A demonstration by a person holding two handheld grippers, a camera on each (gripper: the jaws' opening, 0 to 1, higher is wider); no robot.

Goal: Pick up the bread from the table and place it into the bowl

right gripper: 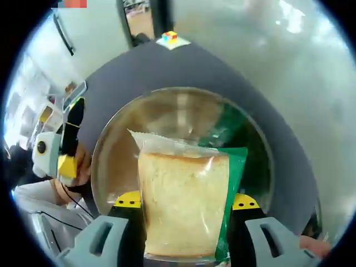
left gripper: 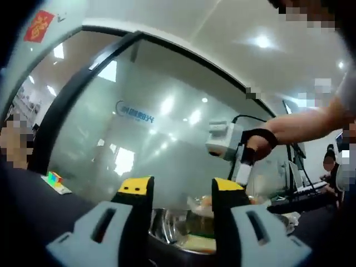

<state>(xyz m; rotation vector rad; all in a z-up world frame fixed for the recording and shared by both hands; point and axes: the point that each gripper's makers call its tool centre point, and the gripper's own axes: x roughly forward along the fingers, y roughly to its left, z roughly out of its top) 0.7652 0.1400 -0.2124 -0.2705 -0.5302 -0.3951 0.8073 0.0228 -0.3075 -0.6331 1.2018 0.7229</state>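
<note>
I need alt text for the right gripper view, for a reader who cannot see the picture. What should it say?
The right tongs hold a wrapped slice of bread between the jaws, directly above a metal bowl on a dark table. The left tongs appear at the left edge, beside the bowl, and a small colourful cube sits at the table's far edge.

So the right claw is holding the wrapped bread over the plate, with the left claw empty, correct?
Not a plate: in the right gripper view the right claw, shut on the wrapped bread, holds it over a metal bowl. The left claw is indeed open and empty, as the left gripper view shows.
</note>
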